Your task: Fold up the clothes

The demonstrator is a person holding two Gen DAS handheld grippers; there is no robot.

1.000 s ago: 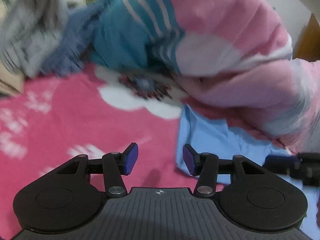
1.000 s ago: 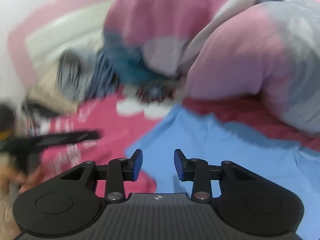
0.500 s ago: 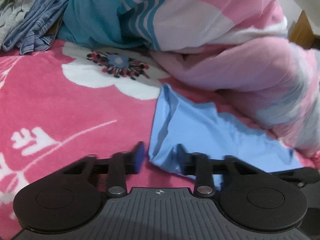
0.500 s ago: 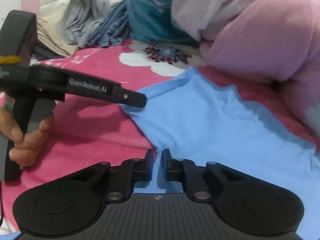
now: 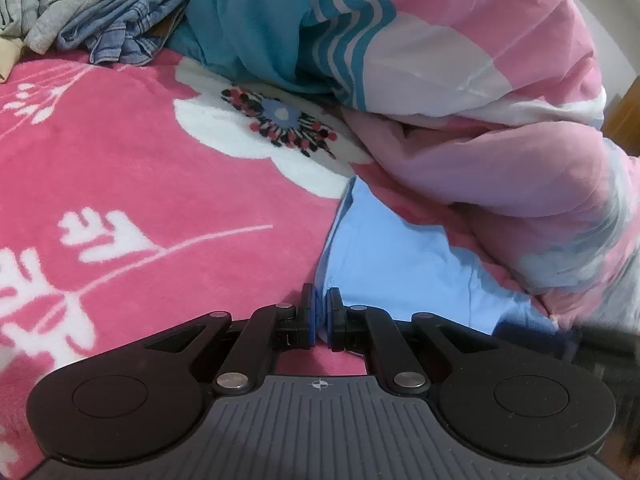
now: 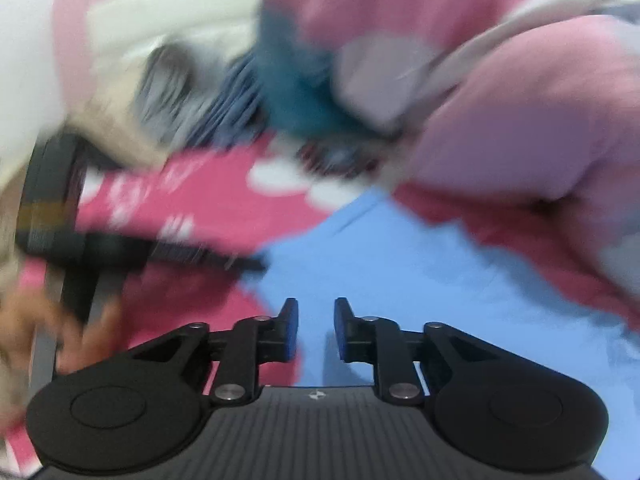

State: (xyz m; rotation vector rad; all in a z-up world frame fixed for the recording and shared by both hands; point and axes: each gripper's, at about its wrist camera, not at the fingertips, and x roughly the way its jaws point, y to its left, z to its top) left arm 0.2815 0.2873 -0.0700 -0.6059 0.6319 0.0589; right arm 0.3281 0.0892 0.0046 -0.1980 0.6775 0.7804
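Note:
A light blue garment (image 5: 400,264) lies flat on a pink flowered blanket (image 5: 140,180), its far side tucked under a heaped quilt. My left gripper (image 5: 321,312) is shut on the garment's left edge, the blue pads pinching the cloth. In the blurred right wrist view, my right gripper (image 6: 316,328) hovers over the same garment (image 6: 400,272). Its jaws are opening, and the cloth lies under the gap with the pads not pressing on it. The left gripper's body (image 6: 140,252) and the hand (image 6: 36,320) holding it show at the left of that view.
A bulky pink, white and teal quilt (image 5: 460,80) crowds the back and right. A pile of grey and denim clothes (image 5: 100,12) sits at the back left. Brown wood (image 5: 624,120) shows at the far right edge.
My left gripper sank and its jaws closed onto the blue garment's edge. My right gripper was shut half a second ago and now stands apart; its view has blurred with motion.

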